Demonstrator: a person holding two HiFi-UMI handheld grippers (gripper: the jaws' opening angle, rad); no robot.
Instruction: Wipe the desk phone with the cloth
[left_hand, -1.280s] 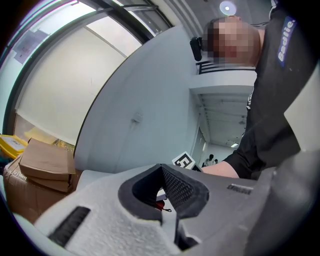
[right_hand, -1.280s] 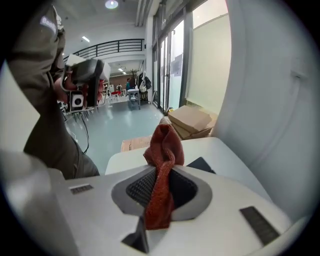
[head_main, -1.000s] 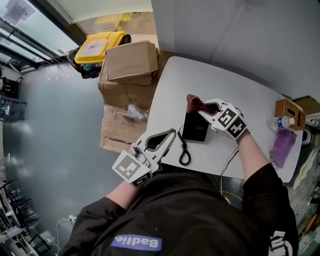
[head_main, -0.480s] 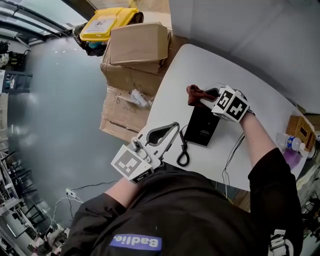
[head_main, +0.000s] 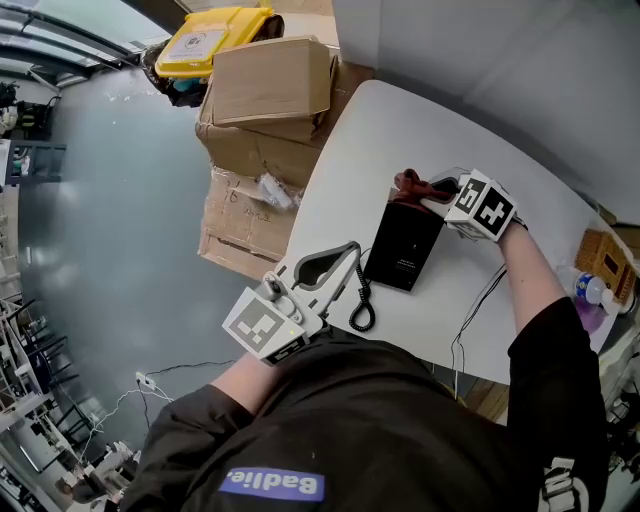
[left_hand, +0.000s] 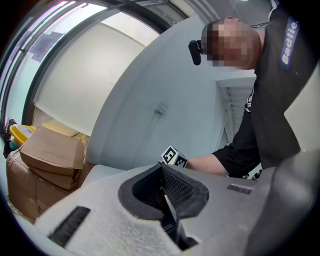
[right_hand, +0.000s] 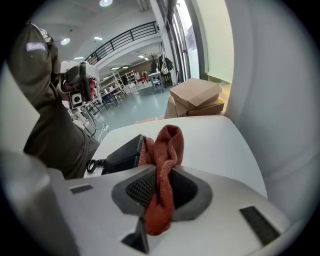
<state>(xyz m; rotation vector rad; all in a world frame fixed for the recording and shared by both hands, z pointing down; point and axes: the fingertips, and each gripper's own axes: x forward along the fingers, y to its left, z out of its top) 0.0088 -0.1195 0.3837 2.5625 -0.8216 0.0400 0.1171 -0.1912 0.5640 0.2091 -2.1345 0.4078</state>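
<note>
- The cloth (right_hand: 162, 150) is rust-red, coarse-knit and bunched in a limp fold. The right gripper's (head_main: 432, 192) jaws are clamped on it at the desk phone's (head_main: 403, 245) far end.
- The phone is a flat black slab with a coiled cord (head_main: 362, 305), lying on a smooth white table (head_main: 400, 120).
- The right forearm reaches across the table. The left gripper (head_main: 345, 255) hangs at the near edge, its jaws together and empty.

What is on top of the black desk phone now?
Only the red cloth, clamped in the right gripper, sits at the desk phone's far edge; the rest of its top is bare. What lies beneath the cloth is covered.
</note>
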